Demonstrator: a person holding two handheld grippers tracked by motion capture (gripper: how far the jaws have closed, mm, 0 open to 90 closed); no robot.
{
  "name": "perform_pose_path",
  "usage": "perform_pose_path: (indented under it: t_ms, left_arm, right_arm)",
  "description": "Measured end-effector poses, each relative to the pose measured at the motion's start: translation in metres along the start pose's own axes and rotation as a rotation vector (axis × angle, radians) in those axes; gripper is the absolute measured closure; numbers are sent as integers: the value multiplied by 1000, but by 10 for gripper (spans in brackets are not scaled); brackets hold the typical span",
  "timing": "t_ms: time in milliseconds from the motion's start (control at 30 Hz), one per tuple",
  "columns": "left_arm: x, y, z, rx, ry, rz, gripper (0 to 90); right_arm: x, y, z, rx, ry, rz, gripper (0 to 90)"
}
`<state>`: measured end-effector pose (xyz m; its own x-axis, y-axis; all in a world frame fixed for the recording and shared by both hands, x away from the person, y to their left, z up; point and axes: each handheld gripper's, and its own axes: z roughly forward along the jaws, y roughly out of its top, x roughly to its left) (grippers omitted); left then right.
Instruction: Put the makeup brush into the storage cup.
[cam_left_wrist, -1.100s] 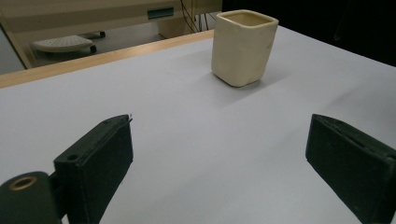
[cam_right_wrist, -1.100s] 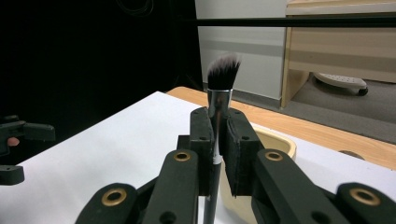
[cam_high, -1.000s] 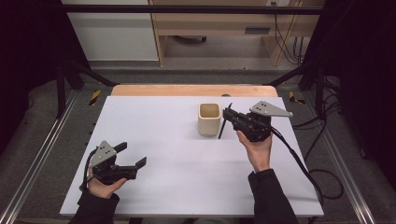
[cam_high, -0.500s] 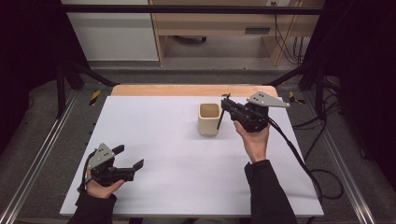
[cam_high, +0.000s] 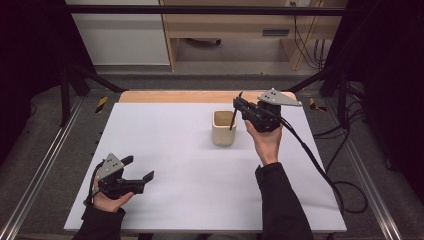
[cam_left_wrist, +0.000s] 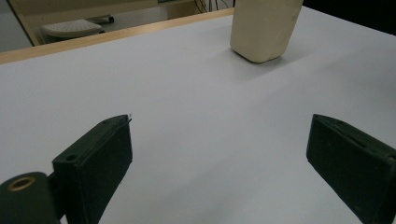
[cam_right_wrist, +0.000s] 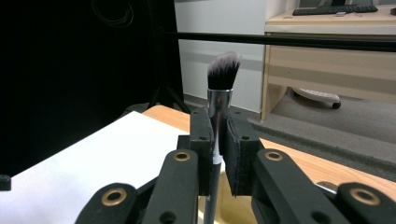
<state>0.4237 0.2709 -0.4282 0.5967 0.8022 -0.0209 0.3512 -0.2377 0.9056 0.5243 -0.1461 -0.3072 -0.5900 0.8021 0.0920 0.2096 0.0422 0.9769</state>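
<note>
Right gripper (cam_high: 239, 106) is held above the far right part of the white desk (cam_high: 175, 165), jaws pinching a makeup brush (cam_right_wrist: 219, 100) by its handle just below the silver ferrule. In the right gripper view the dark bristle head points up, the handle running down between the pads. In the high view the handle slants down toward the open mouth of the cream cup (cam_high: 223, 128), its lower tip at or just over the near-right rim; whether the tip is inside the cup or merely above it cannot be told from this angle. The cup stands upright on the desk, right of centre, with nothing else close by. Left gripper (cam_high: 139, 170) rests low at the near left corner, well apart from the cup, jaws spread with nothing between them; its view looks across bare desk to the cup (cam_left_wrist: 264, 29). Judgement: the step in hand is placing the brush into the cup, handle end first, at the alignment stage. Next move calls for centring the handle tip over the opening, lowering until it bottoms, then easing the jaws apart. Risk: handle catching the rim and tipping the light cup, as the left gripper is not bracing it.
</note>
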Motion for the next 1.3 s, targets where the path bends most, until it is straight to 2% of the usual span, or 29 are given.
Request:
perform_pose_path:
  t_ms: [667, 1100, 1300]
  left_arm:
    - [4, -2, 0, 2, 6, -6, 67]
    - [4, -2, -1, -3, 7, -5, 67]
    - [5, -1, -1, -2, 9, -7, 67]
  right_arm:
    - [-16, 10, 22, -20, -66, 20, 828]
    - [-22, 5, 41, -14, -86, 37, 828]
    - [-22, 0, 47, 0, -89, 26, 828]
